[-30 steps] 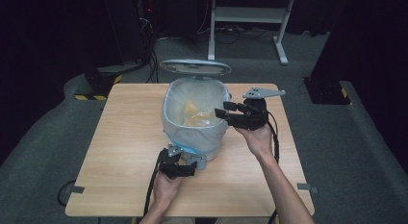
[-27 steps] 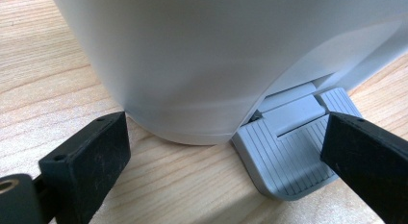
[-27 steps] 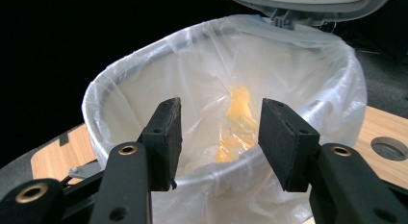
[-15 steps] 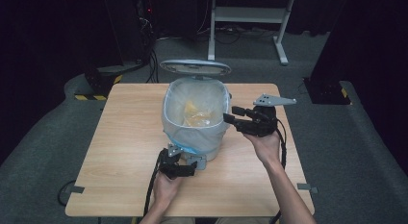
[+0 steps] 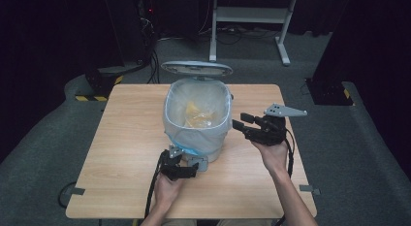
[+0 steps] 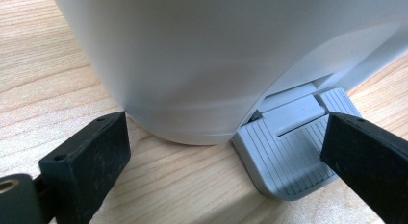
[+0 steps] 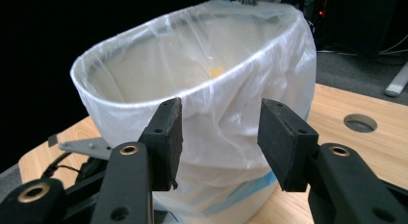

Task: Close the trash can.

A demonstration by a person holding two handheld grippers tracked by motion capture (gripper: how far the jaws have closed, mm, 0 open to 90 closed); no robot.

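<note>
Change since earlier frame: the right gripper (image 5: 242,121) had drawn back from over the bin's (image 5: 196,134) rim toward the table's right side and sat lower; the left gripper (image 5: 193,164) had kept its place at the bin's foot.
Bin position: it stood upright near the middle of the wooden table (image 5: 121,138), lid (image 5: 196,68) raised behind it, a clear liner (image 7: 226,104) folded over its rim, yellow contents (image 5: 196,114) inside.
Right gripper state: jaws stood partly open with nothing clamped between them; in the right gripper view they framed the liner-covered wall of the bin, just beside it and not touching.
Left gripper state: jaws stood apart; one jaw rested over the grey foot pedal (image 6: 288,156), the other on bare wood beside the bin's base.
Pedal contact: the left gripper view showed the jaw overlapping the pedal's edge; whether it pressed down could not be told.
Lid: open.
</note>
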